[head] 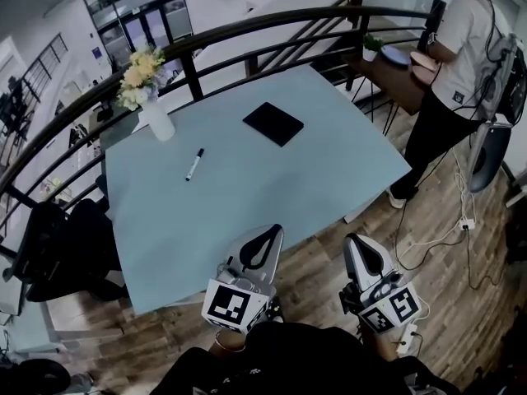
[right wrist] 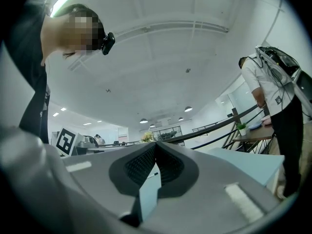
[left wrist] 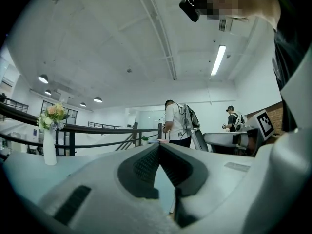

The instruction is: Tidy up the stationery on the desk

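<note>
Left gripper (head: 271, 231) and right gripper (head: 355, 240) jaws sit together, empty. The white, black-capped marker pen (head: 194, 164) toward the pale blue tabletop's (head: 272, 196) left edge looks light, stiff and roll-prone: pinch mid-barrel.

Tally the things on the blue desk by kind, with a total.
Marker pen: 1
Black notebook: 1
Vase of flowers: 1
Total: 3

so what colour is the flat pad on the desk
Plain black. The pad shows best in the head view.
</note>
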The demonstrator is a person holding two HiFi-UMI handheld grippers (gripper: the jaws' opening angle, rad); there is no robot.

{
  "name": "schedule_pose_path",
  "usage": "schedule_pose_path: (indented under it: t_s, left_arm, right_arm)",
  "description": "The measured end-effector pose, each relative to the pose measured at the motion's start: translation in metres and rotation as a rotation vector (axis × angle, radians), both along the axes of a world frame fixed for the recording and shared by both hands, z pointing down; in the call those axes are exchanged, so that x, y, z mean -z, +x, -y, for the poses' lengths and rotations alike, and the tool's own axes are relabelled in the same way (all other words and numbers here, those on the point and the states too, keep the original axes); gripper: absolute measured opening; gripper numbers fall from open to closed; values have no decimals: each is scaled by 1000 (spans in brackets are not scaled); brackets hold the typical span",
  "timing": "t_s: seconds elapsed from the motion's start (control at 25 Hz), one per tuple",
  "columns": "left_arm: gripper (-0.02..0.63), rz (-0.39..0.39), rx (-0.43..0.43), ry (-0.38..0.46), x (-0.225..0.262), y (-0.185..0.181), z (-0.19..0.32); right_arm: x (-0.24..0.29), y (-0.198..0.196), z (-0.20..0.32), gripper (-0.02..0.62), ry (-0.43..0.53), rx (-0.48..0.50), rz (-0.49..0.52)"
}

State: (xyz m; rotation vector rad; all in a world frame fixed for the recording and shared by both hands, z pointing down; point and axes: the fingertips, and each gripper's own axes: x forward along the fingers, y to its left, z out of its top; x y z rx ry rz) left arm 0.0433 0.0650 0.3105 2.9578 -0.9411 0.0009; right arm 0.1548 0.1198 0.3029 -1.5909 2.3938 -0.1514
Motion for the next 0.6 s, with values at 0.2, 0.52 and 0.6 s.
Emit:
schedule_pose_path:
  t_s: [0.2, 0.52, 0.6]
  left_arm:
    - [-12, -1, 1, 7, 1, -16, 32]
    - [-12, -4, 1, -4, -9, -34, 62]
    - [-12, -10, -13, -6, -10, -33, 65]
  right_arm:
    - [0, -15, 30, -2, -3, -3, -2]
    - [-3, -33, 61, -2, 2, 6, -12]
    - [-4, -33, 66, -2, 1, 5, -15]
